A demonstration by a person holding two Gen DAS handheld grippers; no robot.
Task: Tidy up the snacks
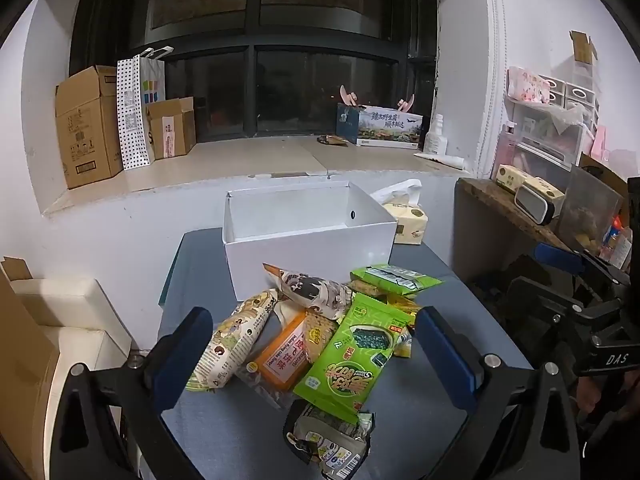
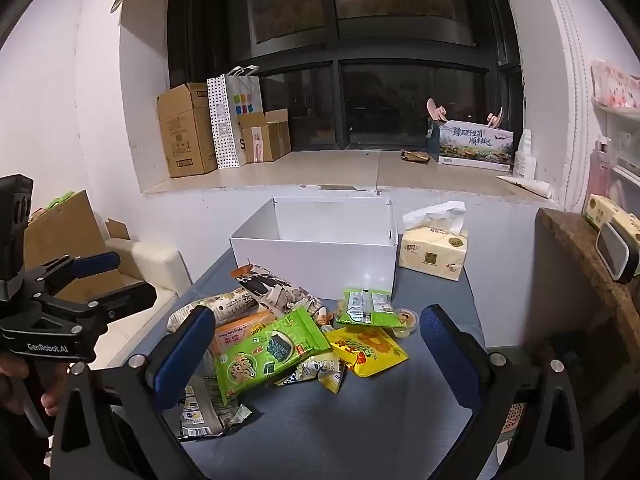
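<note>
Left gripper (image 1: 314,354): fingers spread wide, holding nothing — the snack pile (image 1: 320,336) lies straight ahead between them.
Cream packet (image 1: 234,344): leftmost, long axis running away and slightly right.
Green seaweed packet (image 1: 352,354): on top, centre, nearer the left gripper.
White box (image 1: 308,236): beyond the pile, open, looks empty.
Right gripper (image 2: 316,354): spread, empty — the yellow packet (image 2: 366,350) is just ahead.

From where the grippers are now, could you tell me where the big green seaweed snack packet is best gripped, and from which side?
Grip the green seaweed packet at its free right edge, coming from above with the right gripper. It lies flat and tilted on top of the pile, so nothing covers it; that edge overhangs the yellow packet, probably leaving room for a finger beneath.
</note>
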